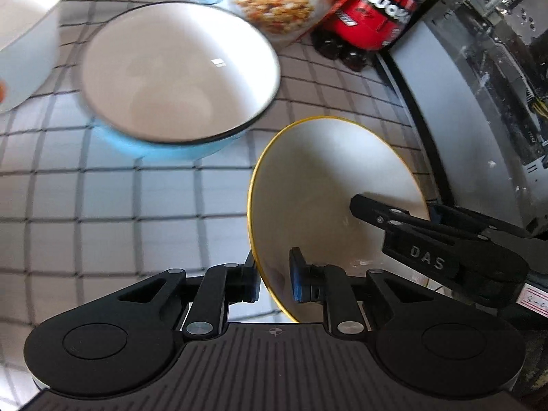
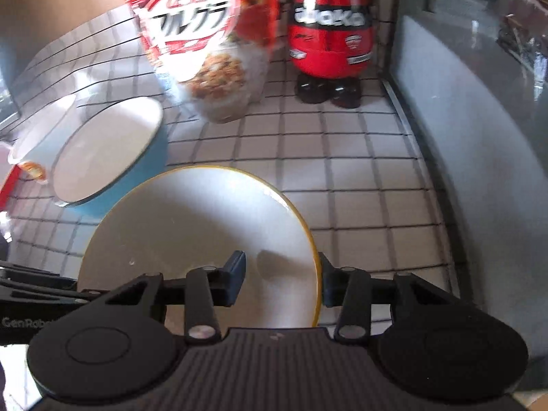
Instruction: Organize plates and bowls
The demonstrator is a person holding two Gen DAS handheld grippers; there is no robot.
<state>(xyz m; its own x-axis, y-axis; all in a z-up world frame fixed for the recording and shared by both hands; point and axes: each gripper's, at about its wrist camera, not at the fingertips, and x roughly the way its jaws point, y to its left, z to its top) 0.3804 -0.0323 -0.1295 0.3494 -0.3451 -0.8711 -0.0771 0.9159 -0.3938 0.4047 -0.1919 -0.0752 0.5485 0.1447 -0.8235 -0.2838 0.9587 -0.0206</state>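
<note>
Looking left to right: the blue bowl (image 1: 178, 78) sits on the checked desk (image 1: 113, 198), and the yellow-rimmed plate (image 1: 328, 185) hangs tilted beside it. Left hand-held gripper (image 1: 273, 279) straddles its near rim, fingers not quite pinching; right hand-held gripper (image 2: 282, 282) brackets the opposite rim, spread. I'd squeeze both firmly and level the plate before moving it.

The table (image 2: 359, 178) is covered with a pale cloth ruled in dark squares. On it rests a blue bowl (image 1: 178, 78) with a white inside and dark rim. Behind the bowl stands a red and white cereal bag (image 2: 209, 37), and beside the bag stands a red and black figure (image 2: 330, 41) on dark feet
</note>
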